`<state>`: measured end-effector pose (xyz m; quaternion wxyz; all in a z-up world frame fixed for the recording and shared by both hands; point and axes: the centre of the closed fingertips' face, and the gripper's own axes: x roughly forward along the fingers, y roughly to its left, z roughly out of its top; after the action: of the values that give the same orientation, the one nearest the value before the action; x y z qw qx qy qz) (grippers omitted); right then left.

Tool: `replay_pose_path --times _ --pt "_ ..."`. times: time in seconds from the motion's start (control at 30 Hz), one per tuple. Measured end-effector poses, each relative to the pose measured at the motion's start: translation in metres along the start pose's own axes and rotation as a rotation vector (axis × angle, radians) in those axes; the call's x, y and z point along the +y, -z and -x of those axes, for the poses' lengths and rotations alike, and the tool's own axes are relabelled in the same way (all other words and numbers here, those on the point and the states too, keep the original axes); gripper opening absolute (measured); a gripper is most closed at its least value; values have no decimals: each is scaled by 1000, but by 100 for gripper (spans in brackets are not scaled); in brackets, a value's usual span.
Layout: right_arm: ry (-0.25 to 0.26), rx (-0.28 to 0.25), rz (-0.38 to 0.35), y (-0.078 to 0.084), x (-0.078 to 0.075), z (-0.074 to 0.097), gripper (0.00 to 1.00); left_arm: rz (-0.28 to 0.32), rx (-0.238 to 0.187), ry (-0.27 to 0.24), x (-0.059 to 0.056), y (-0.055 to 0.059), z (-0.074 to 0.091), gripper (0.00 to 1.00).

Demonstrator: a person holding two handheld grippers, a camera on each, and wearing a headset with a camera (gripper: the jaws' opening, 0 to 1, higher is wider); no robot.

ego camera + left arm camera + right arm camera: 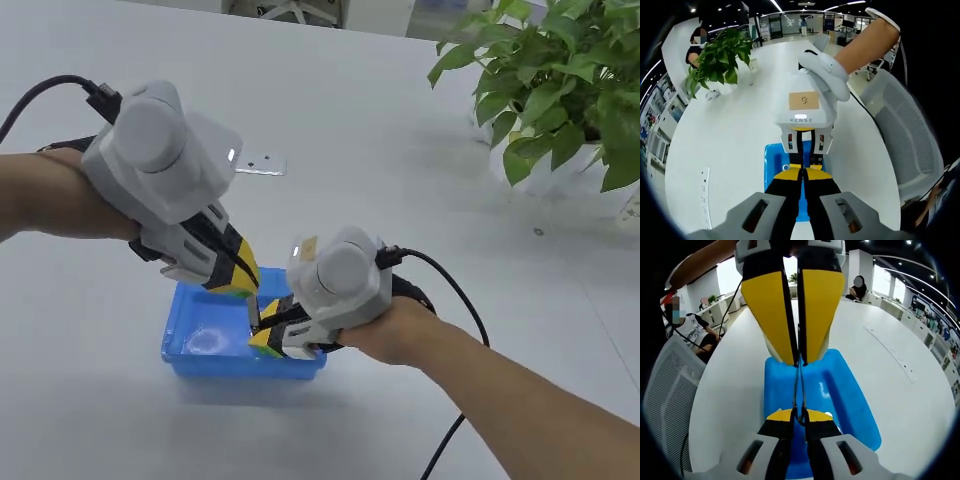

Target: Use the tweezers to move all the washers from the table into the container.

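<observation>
Head view: the left gripper point(236, 276) and the right gripper point(266, 338) meet almost tip to tip over a blue container point(230, 366) on the white counter point(400, 150).
Left fingers: in the right gripper view they are pressed together, the yellow pads nearly touching. They pinch one end of the tweezers point(798, 385).
Right fingers: black with yellow tips, also pressed together. They pinch the other end of the tweezers.
Tweezers: two thin dark legs run straight from one set of fingertips to the other and hang above the hollow of the container.
Container: directly beneath both sets of fingertips. Its long side runs along the line of the fingers in both gripper views.
Washers: too small to tell. A pale round mark point(205, 340) on the container floor, beside the right fingers and below the left ones, may be a washer or glare.
Hands: the left hand point(65, 195) holds the left gripper behind its fingers. The right hand point(395, 330) wraps the right gripper from the opposite side.
Away from the fingers: a thin metal strip point(262, 165) lies flat on the counter beyond the left gripper. A leafy potted plant point(560, 80) stands well apart from both sets of fingers.
</observation>
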<state>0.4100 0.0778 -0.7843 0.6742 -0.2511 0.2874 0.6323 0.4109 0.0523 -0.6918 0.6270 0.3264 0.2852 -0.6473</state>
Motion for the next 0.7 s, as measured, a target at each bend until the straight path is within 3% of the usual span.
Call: replay_pose_path --times 0.7 --pt "9 -13 19 -9 3 6 10 -13 0 -17 -5 -6 10 5"
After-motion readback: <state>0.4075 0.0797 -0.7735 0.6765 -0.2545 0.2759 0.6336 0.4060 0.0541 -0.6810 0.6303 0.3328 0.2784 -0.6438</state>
